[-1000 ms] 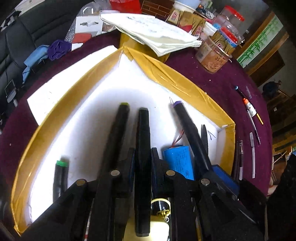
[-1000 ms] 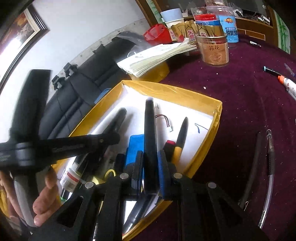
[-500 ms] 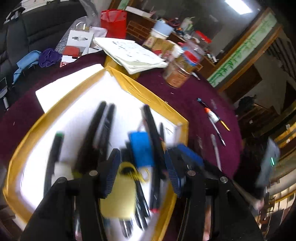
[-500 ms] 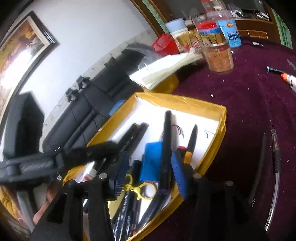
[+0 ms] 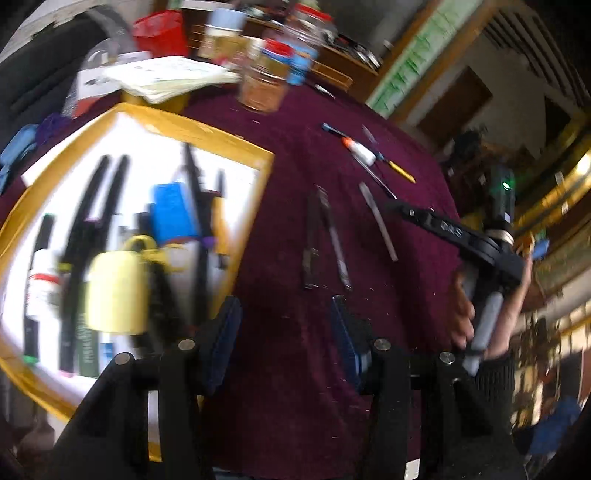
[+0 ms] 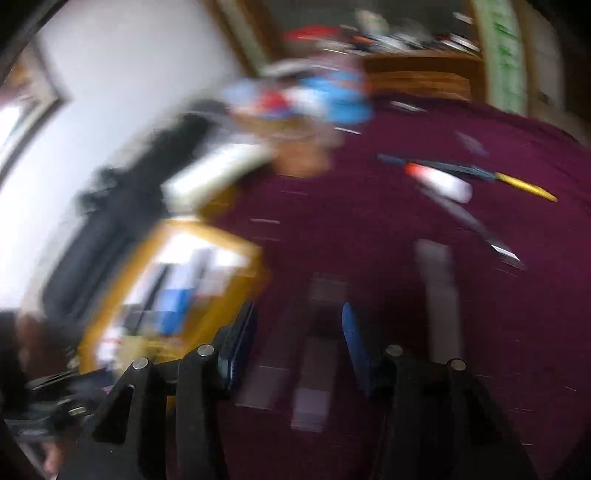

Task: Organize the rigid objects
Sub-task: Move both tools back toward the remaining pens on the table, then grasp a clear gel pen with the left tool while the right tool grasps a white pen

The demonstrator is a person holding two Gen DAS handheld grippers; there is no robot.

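Observation:
My left gripper (image 5: 286,325) is open and holds nothing, just right of the yellow-rimmed box (image 5: 207,136), over the maroon cloth. Black markers (image 5: 92,206), a blue pack (image 5: 171,214) and a pale yellow piece (image 5: 114,291) lie in the box. A dark stick (image 5: 312,240), a pen (image 5: 334,240) and a grey stick (image 5: 378,221) lie loose ahead. My right gripper (image 6: 299,332) is over the cloth with its jaws closing. Nothing is gripped, and blurred dark sticks (image 6: 321,295) lie on the cloth below the gap. The box (image 6: 236,291) is to its left.
A white glue pen (image 5: 360,149) and a yellow pencil (image 5: 400,171) lie farther out on the cloth. A jar (image 5: 264,85), a paper stack (image 5: 166,75) and a red container (image 5: 157,35) crowd the far edge. A hand (image 5: 461,314) holds the other gripper at the right.
Each gripper was shut on a black marker over the box. Both let go, opened, and swung right off the box to above the maroon cloth.

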